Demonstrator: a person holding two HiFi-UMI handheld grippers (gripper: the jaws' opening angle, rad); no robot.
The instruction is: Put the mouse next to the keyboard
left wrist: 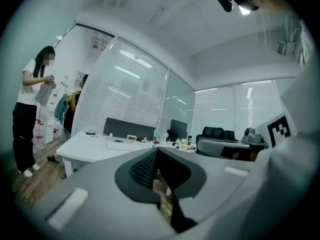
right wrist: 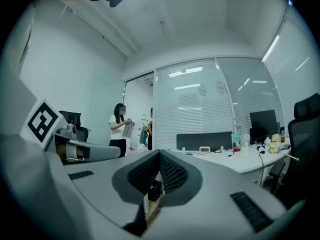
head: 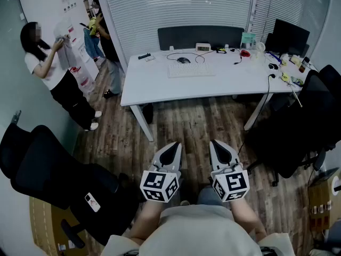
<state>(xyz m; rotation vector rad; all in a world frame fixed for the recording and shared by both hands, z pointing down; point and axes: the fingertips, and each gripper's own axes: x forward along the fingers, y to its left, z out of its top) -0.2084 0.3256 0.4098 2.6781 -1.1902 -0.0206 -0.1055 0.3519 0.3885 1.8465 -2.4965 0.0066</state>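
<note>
Right now the mouse [head: 183, 60] sits on the white table [head: 149, 84], across the room from the person holding the tongs. It is dark and small. It lies just behind the far edge of the keyboard [head: 192, 70], near the keyboard's left end. A thin cord [head: 198, 55] loops on the table close to the mouse. The keyboard is white and lies flat near the middle of the table.

More small things crowd the right end of the table, too small to tell what they are. A dark monitor [head: 290, 36] stands at that end too. Black chairs stand on the wood floor [head: 197, 121], one by the right end of the table [head: 303, 127] and one at the near left [head: 48, 169]. A person in a white top [head: 45, 63] stands far off to the left.

The left tongs [head: 172, 147] and the right tongs [head: 218, 144] are side by side, low and close to the person's body, well apart from the table. Both point level toward the table. Both are closed tight, and nothing is between them.
</note>
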